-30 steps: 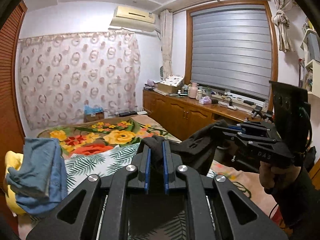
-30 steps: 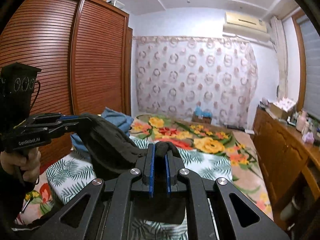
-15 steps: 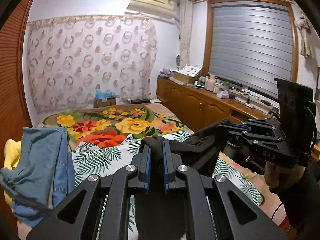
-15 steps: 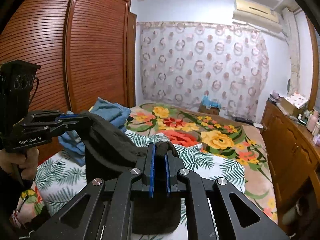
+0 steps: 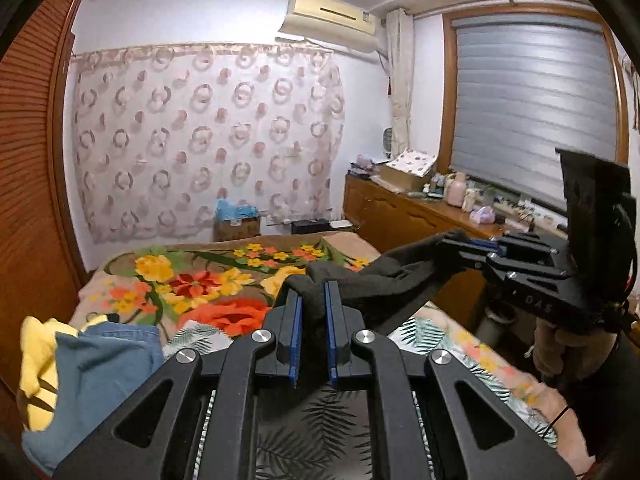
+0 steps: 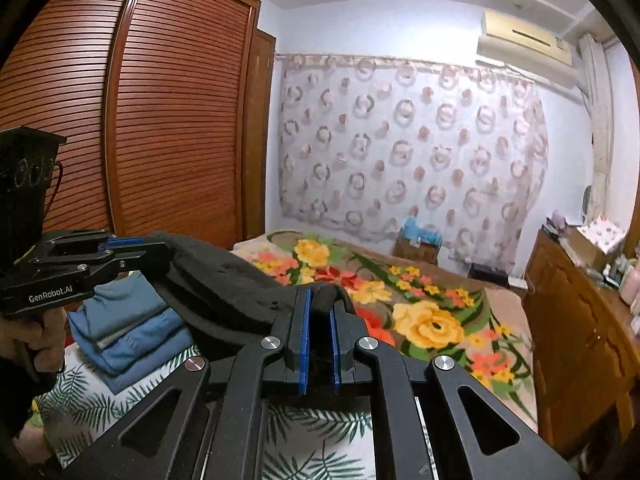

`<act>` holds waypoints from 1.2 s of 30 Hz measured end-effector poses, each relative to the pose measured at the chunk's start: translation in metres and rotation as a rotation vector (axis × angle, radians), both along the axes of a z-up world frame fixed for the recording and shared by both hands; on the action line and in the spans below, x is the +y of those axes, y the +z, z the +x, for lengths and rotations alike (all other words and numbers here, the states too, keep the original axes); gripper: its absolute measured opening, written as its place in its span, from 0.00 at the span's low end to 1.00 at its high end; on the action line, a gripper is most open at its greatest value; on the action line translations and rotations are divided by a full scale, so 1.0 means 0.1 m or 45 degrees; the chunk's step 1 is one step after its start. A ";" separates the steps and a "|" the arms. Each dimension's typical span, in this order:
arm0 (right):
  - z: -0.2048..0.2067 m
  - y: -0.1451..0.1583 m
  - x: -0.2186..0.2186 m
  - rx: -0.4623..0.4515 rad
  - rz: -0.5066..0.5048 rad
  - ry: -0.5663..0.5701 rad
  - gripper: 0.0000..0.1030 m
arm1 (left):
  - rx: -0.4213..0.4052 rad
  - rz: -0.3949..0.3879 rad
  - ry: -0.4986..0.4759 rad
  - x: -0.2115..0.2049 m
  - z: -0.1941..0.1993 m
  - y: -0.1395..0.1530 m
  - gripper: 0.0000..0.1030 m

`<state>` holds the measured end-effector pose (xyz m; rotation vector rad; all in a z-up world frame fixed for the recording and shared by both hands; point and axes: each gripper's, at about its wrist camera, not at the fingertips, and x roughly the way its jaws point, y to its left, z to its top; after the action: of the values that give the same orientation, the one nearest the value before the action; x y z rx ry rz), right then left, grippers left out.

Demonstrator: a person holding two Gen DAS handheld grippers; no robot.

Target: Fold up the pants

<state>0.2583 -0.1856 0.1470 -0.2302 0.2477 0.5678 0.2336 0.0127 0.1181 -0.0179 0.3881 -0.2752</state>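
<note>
Both views, one moment of the fold. The left tool (image 5: 312, 320), a black two-finger frame with blue pads, is clamped narrow on one edge of the dark grey, soft knit pants (image 5: 384, 284); the right tool (image 6: 319, 328), of the same make, is clamped narrow on another edge of the pants (image 6: 224, 288). The cloth spans from one tool to the other and hangs in the air above the bed with its flowered and palm-leaf blanket (image 5: 208, 288); its lower part drops out of sight below the frames, so whether any of it touches the bed cannot be told. In the left view the right tool (image 5: 452, 244) stands to the right, borne by a gloved hand (image 5: 560, 348); in the right view the left tool (image 6: 136, 246) stands to the left. A stack of folded blue garments (image 6: 128, 332) lies at the left edge of the bed, near a louvred brown wardrobe (image 6: 160, 120).

Judged step: carrying the held edge over the bed to lay it down. To do it well, keep both grips firm and level with each other, hold the span taut enough that no crease forms, bring the hanging part down first on a bare part of the blanket clear of the blue stack, and release only when the edges lie matched.
</note>
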 end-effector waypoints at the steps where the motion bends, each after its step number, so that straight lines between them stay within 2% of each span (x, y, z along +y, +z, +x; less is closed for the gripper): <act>1: 0.00 -0.04 0.01 0.004 -0.004 0.001 0.08 | 0.006 0.005 0.002 0.01 -0.01 -0.02 0.11; 8: -0.11 -0.50 0.05 0.115 -0.048 0.002 0.08 | 0.119 0.029 -0.012 0.01 -0.25 -0.44 0.11; 13: -0.25 -0.67 0.11 0.185 -0.077 -0.002 0.08 | 0.176 0.028 -0.029 0.00 -0.52 -0.69 0.11; 23: -0.62 -0.81 0.15 0.276 -0.114 -0.034 0.08 | 0.258 0.023 -0.080 -0.08 -0.95 -0.99 0.11; 36: -0.89 -0.92 0.05 0.357 -0.068 -0.066 0.08 | 0.297 0.032 -0.083 -0.16 -1.31 -1.30 0.11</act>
<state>0.1694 -0.1805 0.0546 -0.1949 0.5393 0.5419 0.1028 -0.0036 -0.0117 -0.0131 0.6249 -0.3336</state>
